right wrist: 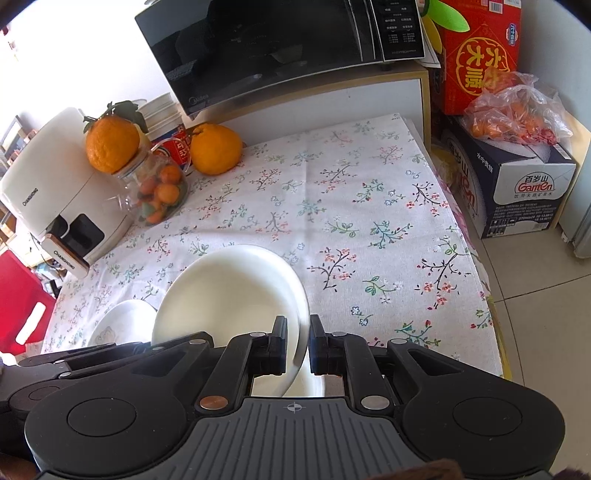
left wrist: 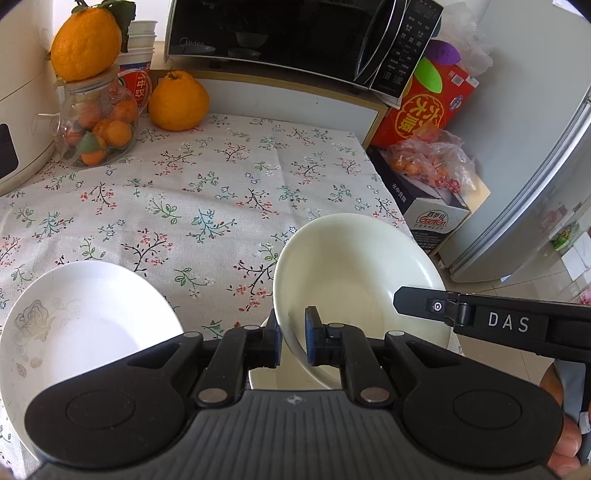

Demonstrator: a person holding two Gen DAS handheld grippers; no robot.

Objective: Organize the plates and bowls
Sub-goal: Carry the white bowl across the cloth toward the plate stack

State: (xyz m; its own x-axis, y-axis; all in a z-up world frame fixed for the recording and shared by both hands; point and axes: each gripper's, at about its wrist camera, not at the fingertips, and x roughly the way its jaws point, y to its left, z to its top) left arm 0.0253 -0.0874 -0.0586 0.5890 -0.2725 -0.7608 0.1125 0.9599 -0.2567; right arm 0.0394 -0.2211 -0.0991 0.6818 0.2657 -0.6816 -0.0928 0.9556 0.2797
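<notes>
A plain cream bowl (left wrist: 354, 273) hangs tilted over the near edge of the floral tablecloth (left wrist: 207, 192). My left gripper (left wrist: 293, 325) is shut on the bowl's left rim. In the right wrist view my right gripper (right wrist: 298, 328) is shut on the same bowl (right wrist: 229, 295) at its right rim. One of the right gripper's fingers (left wrist: 410, 301) reaches in over the bowl from the right. A white plate with a grey rose pattern (left wrist: 85, 325) lies on the cloth to the left. Under the bowl the edge of another white dish (left wrist: 264, 376) shows, mostly hidden.
At the back left stand a glass jar of small oranges (left wrist: 99, 122), two large oranges (left wrist: 177, 101) and a white appliance (right wrist: 59, 199). A microwave (left wrist: 288, 33) sits behind on a shelf. Boxes and a bag of fruit (left wrist: 432, 162) fill the floor to the right, beside a fridge (left wrist: 535, 177).
</notes>
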